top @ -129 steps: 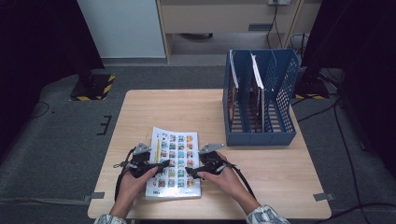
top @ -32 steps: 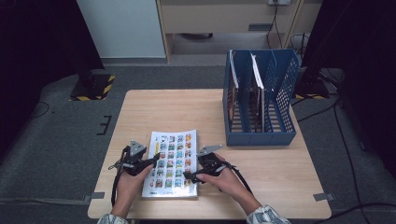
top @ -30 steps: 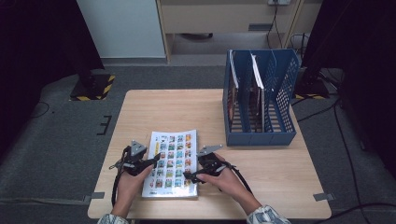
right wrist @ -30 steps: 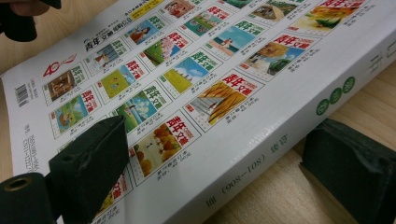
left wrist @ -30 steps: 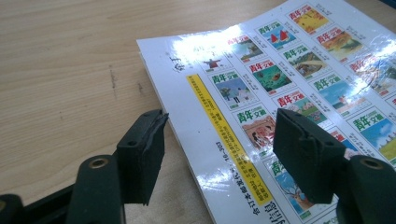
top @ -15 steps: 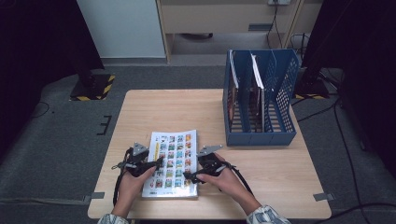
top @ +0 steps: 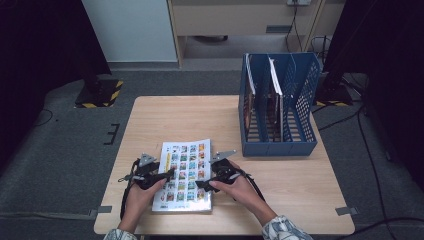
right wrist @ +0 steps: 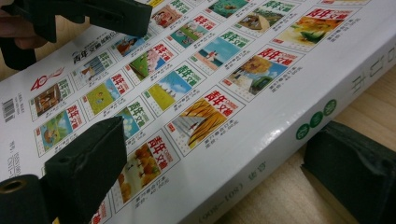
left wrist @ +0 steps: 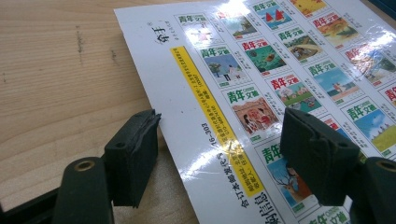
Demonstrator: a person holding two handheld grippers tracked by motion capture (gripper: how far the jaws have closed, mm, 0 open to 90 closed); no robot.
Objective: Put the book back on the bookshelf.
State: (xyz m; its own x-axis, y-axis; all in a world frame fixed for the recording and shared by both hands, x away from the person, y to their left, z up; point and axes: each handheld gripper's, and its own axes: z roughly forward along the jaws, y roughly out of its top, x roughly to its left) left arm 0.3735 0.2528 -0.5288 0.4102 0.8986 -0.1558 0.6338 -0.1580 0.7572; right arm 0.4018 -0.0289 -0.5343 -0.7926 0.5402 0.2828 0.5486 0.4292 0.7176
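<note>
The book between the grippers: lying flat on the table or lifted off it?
Flat. The book rests closed, cover up, on the table; in the right gripper view its spine meets the wood, with no gap showing.

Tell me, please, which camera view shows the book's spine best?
The right gripper view: the book's spine runs across it, white with green dots and print. The left gripper view shows the book's cover and open edge; in the high view the book is small.

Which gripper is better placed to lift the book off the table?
Probably the right gripper: its jaws straddle the book's thick spine. The left gripper straddles only the thin open edge, jaws apart.
</note>
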